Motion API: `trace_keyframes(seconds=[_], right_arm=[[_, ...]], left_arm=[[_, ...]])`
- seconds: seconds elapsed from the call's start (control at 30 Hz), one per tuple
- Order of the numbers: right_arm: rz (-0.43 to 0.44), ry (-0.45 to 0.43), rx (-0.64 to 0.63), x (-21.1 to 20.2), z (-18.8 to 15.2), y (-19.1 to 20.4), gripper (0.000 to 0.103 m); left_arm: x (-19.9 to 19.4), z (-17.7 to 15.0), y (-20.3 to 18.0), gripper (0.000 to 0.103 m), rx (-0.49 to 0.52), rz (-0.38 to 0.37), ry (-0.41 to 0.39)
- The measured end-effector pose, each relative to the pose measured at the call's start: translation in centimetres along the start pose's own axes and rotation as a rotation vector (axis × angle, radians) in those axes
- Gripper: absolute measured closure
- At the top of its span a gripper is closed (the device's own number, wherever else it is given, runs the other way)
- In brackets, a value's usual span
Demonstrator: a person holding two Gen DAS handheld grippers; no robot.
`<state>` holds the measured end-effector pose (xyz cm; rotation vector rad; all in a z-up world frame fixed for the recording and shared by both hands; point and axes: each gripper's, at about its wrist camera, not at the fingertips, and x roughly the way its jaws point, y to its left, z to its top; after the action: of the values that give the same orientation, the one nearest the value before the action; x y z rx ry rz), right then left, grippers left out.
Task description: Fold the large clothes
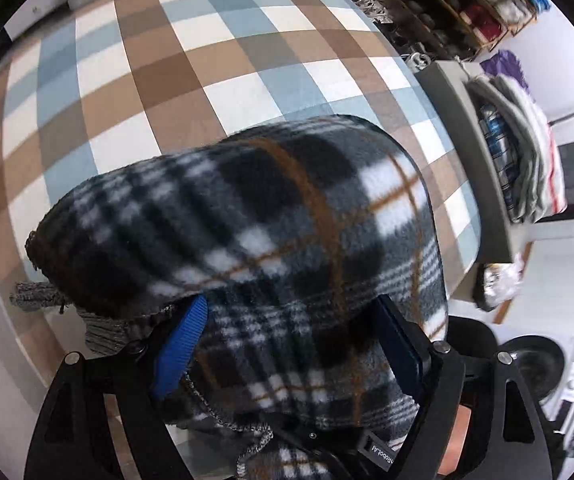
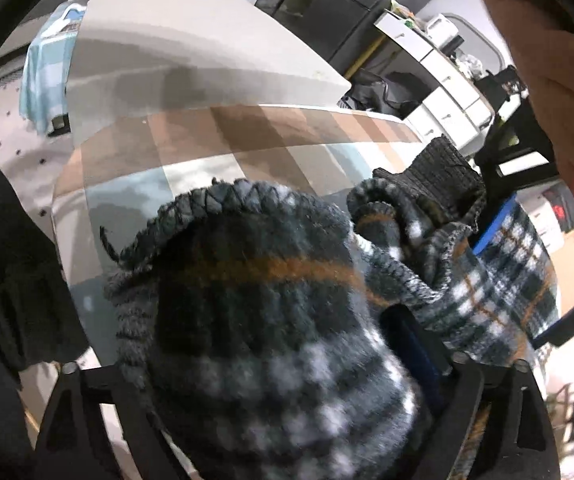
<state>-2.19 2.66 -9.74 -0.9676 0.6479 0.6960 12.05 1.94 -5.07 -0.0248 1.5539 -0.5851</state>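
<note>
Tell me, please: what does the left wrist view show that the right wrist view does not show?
Only the left wrist view shows the stack of folded clothes beside the table and the shelves behind it. Only the right wrist view shows a bare hand at upper right, a white drawer unit and a black ribbed cuff. Both show the plaid fleece garment bunched between gripper fingers on the checked tablecloth.

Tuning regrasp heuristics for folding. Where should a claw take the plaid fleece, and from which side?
Judging by its pose, grip the plaid fleece at its stitched hem, which lies exposed toward the checked tablecloth. Come from above, claw straddling the hem: it is a thin, firm ridge, while the rest is a thick mound draped over the left claw and right claw, likely to slip.
</note>
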Motion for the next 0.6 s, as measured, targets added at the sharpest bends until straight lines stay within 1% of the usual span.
trace_keyframes(seconds=[0.03, 0.07, 0.13, 0.17, 0.23, 0.27, 0.3, 0.37, 0.4, 0.47, 0.53, 0.6], right_arm=[[0.024, -0.009, 0.008, -0.2, 0.0, -0.1, 0.001], [0.067, -0.024, 0.016, -0.8, -0.2, -0.4, 0.0], [0.11, -0.043, 0.035, -1.5, -1.2, -0.6, 0.0], [0.15, -0.063, 0.051, -2.4, -1.5, -1.0, 0.0], [0.216, -0.094, 0.072, -4.1, -2.7, -1.1, 0.0], [0.232, -0.098, 0.078, -4.5, -3.0, -1.0, 0.0], [0.254, -0.106, 0.091, -5.0, -3.3, -1.3, 0.0], [0.327, -0.132, 0.133, -5.9, -3.9, -2.2, 0.0], [0.347, -0.142, 0.151, -6.1, -4.1, -2.5, 0.0], [0.482, -0.228, 0.253, -7.9, -5.3, -4.6, 0.0], [0.595, -0.297, 0.389, -9.0, -6.8, -7.3, 0.0], [0.779, -0.372, 0.566, -9.4, -9.4, -10.5, 0.0]], left_arm=[[-0.5, -0.3, 0.0, 0.022, 0.002, -0.009, 0.005], [-0.5, -0.4, 0.2, 0.022, 0.009, -0.026, 0.01], [-1.1, -1.0, 0.3, 0.022, 0.021, -0.032, 0.009], [-1.8, -1.6, 0.2, 0.022, 0.031, -0.04, 0.002], [-2.5, -1.9, -0.1, 0.023, 0.047, -0.062, -0.008], [-3.1, -2.2, -0.4, 0.023, 0.05, -0.075, -0.011], [-3.1, -2.5, -0.2, 0.023, 0.045, -0.089, -0.013], [-2.9, -2.7, 0.1, 0.023, 0.036, -0.11, -0.008], [-2.9, -2.8, 0.1, 0.023, 0.043, -0.115, -0.009], [-3.0, -3.0, 0.2, 0.023, 0.064, -0.135, -0.03], [-3.1, -3.3, 0.5, 0.023, 0.063, -0.154, -0.055], [-3.1, -3.6, 0.9, 0.023, 0.05, -0.17, -0.083]])
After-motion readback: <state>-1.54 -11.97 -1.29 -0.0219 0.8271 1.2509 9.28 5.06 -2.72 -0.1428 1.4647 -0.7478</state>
